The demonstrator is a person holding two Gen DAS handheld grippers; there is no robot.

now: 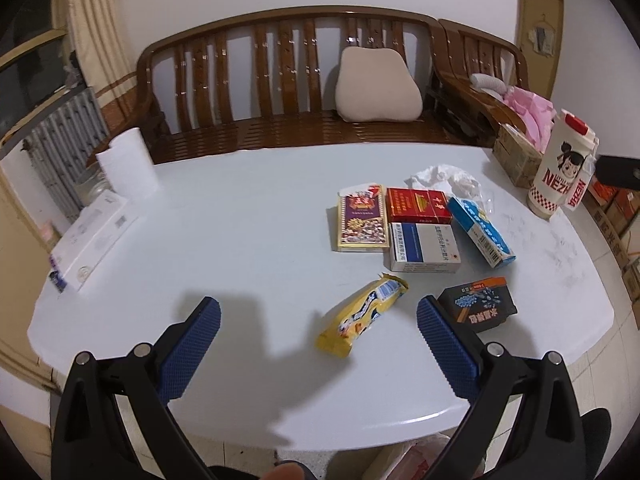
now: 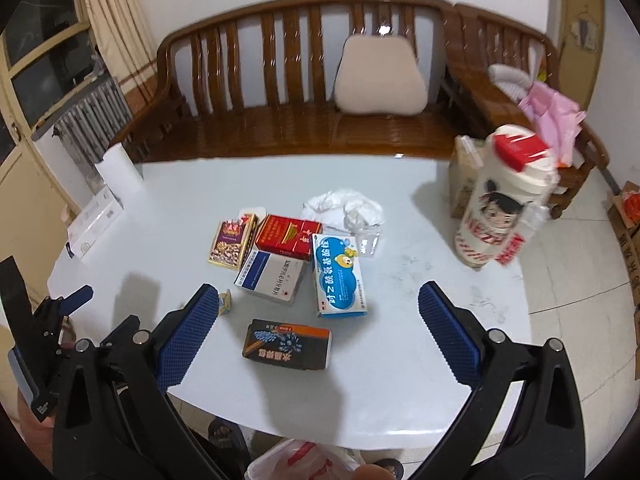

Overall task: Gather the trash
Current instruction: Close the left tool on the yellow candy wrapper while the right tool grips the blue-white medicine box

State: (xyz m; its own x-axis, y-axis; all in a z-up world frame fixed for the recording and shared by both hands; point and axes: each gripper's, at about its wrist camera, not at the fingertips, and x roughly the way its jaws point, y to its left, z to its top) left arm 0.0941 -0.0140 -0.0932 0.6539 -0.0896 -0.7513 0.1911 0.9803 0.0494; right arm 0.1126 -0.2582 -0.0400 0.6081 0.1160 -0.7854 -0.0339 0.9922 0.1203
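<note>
Your left gripper (image 1: 318,322) is spread wide and empty, yellow wrapper (image 1: 362,316) lying on the white table (image 1: 240,240) between its fingers. Right gripper (image 2: 318,316) also spread, holding nothing, over the black box (image 2: 287,345); other boxes and crumpled tissue (image 2: 344,208) cluster just beyond

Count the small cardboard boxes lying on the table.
5: a gold-and-purple box leftmost, a red box beside it, a white-and-blue box below that, a blue-and-white box to the right, and a black box nearest. None looks hidden.
</note>
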